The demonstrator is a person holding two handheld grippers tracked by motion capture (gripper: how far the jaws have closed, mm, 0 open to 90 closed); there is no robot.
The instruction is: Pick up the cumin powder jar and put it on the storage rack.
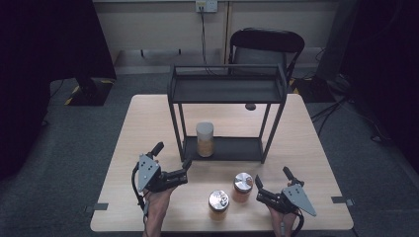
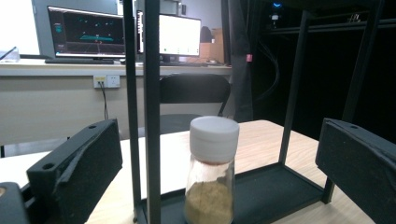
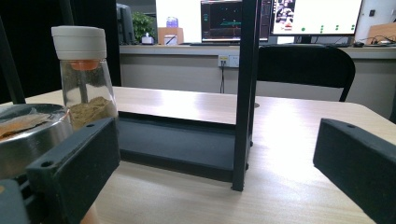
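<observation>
A glass jar with a white lid (image 1: 205, 139) and tan powder inside stands on the lower shelf of a black two-tier rack (image 1: 226, 90) at mid-table. Two silver-lidded jars (image 1: 242, 186) (image 1: 218, 204) stand on the table in front of the rack. My left gripper (image 1: 172, 156) is open at the rack's front left post, apart from it, and faces the white-lidded jar (image 2: 212, 186). My right gripper (image 1: 272, 177) is open just right of the nearer jars. A silver lid (image 3: 28, 135) shows beside its left jaw. Both grippers (image 2: 217, 158) (image 3: 215, 158) hold nothing.
The rack's thin posts (image 2: 152, 116) (image 3: 245, 93) stand between the grippers and the shelf (image 3: 177, 140). A black folding chair (image 1: 264, 47) stands behind the table. Bare wood lies along the table's left and right sides (image 1: 141, 123). Lit monitors (image 2: 86, 32) sit on a far desk.
</observation>
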